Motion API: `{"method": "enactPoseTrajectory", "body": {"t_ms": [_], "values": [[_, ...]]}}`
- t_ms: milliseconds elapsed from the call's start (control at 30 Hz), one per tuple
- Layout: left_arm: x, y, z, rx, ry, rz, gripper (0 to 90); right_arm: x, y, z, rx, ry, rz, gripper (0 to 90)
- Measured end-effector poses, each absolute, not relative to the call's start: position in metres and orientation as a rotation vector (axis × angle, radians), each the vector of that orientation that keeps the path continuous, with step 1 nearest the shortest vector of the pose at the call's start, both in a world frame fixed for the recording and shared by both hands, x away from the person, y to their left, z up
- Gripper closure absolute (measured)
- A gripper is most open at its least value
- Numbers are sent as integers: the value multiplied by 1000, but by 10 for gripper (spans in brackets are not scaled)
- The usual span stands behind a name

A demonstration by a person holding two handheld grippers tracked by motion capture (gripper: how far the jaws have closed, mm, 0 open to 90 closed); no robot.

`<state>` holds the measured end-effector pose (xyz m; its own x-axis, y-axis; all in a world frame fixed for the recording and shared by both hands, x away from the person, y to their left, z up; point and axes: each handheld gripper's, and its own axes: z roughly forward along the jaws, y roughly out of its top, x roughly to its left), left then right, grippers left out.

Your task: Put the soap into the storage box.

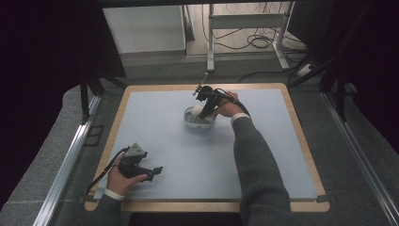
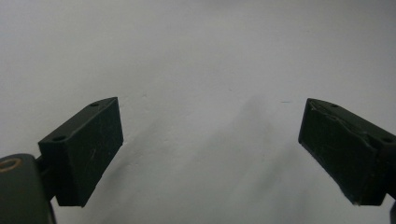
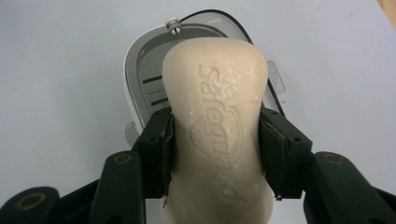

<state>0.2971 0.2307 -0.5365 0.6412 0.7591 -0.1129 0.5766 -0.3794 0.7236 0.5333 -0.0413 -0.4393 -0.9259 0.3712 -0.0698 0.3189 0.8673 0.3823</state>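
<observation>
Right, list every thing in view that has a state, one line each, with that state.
Right hand-held gripper: shut on the soap bar, jaws pressing its two sides.
Soap bar: held above the soap dish, embossed face toward the camera.
Soap dish: on the blue mat, slotted tray uncovered; a clear lid hangs beside it, hinged open.
Left hand-held gripper: open, nothing between its jaws, over the blue mat.

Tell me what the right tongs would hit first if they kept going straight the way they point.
Probably the soap dish: the right tongs grip the soap bar, pointed at the dish beyond it. Their gap is unclear.
</observation>
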Motion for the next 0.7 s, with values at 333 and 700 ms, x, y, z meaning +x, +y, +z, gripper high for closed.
{"method": "enactPoseTrajectory", "body": {"t_ms": [333,700], "values": [[297,230,-537,2105,1034,306,69,537,-29,-445,459,2905,536,488],[297,230,-537,2103,1035,305,69,538,-24,-456,407,2922,488,487]]}}
